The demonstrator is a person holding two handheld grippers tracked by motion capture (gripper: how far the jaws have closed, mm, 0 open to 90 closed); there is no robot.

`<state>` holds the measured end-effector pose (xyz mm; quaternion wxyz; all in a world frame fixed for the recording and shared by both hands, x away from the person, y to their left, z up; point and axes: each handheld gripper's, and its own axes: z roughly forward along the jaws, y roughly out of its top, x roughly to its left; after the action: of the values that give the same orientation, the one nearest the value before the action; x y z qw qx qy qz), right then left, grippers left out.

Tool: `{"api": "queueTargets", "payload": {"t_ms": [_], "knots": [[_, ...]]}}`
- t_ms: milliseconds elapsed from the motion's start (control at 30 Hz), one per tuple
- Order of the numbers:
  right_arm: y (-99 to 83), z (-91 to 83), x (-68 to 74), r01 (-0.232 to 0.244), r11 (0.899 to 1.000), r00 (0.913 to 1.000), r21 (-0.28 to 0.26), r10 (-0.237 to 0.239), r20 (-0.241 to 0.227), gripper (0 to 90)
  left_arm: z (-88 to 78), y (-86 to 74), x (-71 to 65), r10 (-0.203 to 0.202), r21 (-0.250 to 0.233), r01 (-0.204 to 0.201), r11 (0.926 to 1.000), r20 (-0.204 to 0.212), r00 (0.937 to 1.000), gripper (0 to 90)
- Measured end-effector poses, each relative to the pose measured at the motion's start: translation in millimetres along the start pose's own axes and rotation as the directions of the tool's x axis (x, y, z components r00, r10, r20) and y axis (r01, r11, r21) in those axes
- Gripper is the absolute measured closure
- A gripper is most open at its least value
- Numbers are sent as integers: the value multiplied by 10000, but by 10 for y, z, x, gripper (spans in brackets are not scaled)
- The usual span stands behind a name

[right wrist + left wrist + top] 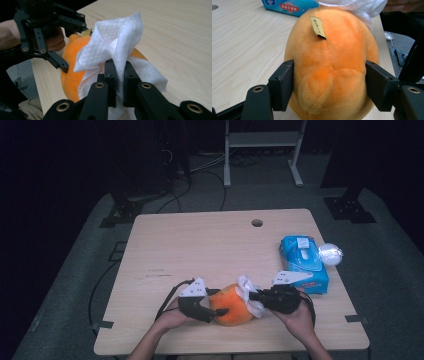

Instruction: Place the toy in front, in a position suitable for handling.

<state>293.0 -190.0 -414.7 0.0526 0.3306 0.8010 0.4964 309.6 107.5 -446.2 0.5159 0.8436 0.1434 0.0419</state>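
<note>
**Plush Held, Wipe Pressed Against It**

Near the table's (pixel 200 245) front edge, the left gripper (pixel 329 82) clamps both jaws on the orange plush toy (pixel 332 62). The right gripper (pixel 120 75) pinches a white wipe (pixel 112 40) tightly, touching the toy's far side. A blue tissue pack (pixel 304 262) lies nearby.
</note>
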Motion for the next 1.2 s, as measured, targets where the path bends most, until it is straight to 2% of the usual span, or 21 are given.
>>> {"api": "queueTargets", "payload": {"t_ms": [100, 133, 200, 267, 333, 400, 467, 500, 600, 633, 700, 800, 867, 900, 967, 1033, 1100, 1200], "knots": [[-49, -21, -131, -408, 9990, 9975, 197, 396, 583, 838, 9, 3, 1, 7, -2, -7, 10000, -1, 10000, 302], [-54, -34, -143, -501, 9987, 9969, 133, 491, 614, 839, 10, 0, 3, 2, -10, -2, 10000, -2, 10000, 302], [-17, -71, -78, -279, 9995, 9984, -167, 287, 485, 839, 15, -2, 2, -9, -45, 9, 10000, -10, 10000, 302], [36, -81, 17, 116, 9986, 9999, -509, -110, 121, 839, 24, 0, -4, -15, -55, 15, 10000, -15, 10000, 301], [76, -46, 109, 521, 9977, 9986, -436, -521, 22, 838, 34, -5, -15, -24, -74, 24, 10000, 22, 10000, 299], [60, -5, 106, 543, 9982, 9985, -263, -543, 13, 838, 36, -6, -20, -25, -59, 25, 10000, 31, 10000, 299], [19, 10, 21, 182, 9995, 9998, -256, -185, -91, 839, 47, 2, -33, -17, -56, 17, 10000, -11, 10000, 299], [-3, 2, -38, 111, 9998, 9998, -183, -108, 184, 839, 48, 4, -37, 13, -34, -13, 10000, -4, 10000, 299], [-40, -41, -152, -331, 9994, 9976, -134, 338, 601, 839, 44, -2, -55, 277, -2, -277, 9996, 135, 9995, 299], [-39, -63, -157, -341, 9992, 9974, -192, 352, 623, 839, 46, -4, -61, 305, -9, -305, 9995, 159, 9994, 300], [-16, -77, -127, -356, 9986, 9987, -386, 369, 359, 838, 54, 1, -75, 436, 18, -436, 9990, 212, 9988, 300], [3, -43, -85, -67, 9998, 9997, -195, 72, 234, 837, 58, 4, -94, 575, 24, -576, 9983, 266, 9980, 299], [-28, -27, -145, -337, 9994, 9994, -24, 337, 119, 835, 65, 9, -111, 658, 21, -659, 9978, 282, 9974, 298], [-42, -27, -180, -456, 9989, 9988, 92, 454, 209, 835, 69, 15, -125, 765, 62, -767, 9970, 303, 9966, 298], [-61, -51, -220, -737, 9973, 9969, 26, 736, 278, 836, 79, 25, -161, 1051, 104, -1055, 9944, 323, 9939, 296], [-37, -76, -164, -588, 9982, 9980, -115, 591, 203, 836, 87, 25, -194, 1289, 93, -1294, 9916, 383, 9909, 293], [6, -81, -83, -380, 9987, 9992, -329, 376, -114, 836, 97, 25, -219, 1503, 116, -1509, 9885, 421, 9877, 288], [32, -34, -37, -49, 9997, 9999, -219, 46, -147, 836, 103, 29, -232, 1537, 130, -1544, 9879, 400, 9873, 280]]}}
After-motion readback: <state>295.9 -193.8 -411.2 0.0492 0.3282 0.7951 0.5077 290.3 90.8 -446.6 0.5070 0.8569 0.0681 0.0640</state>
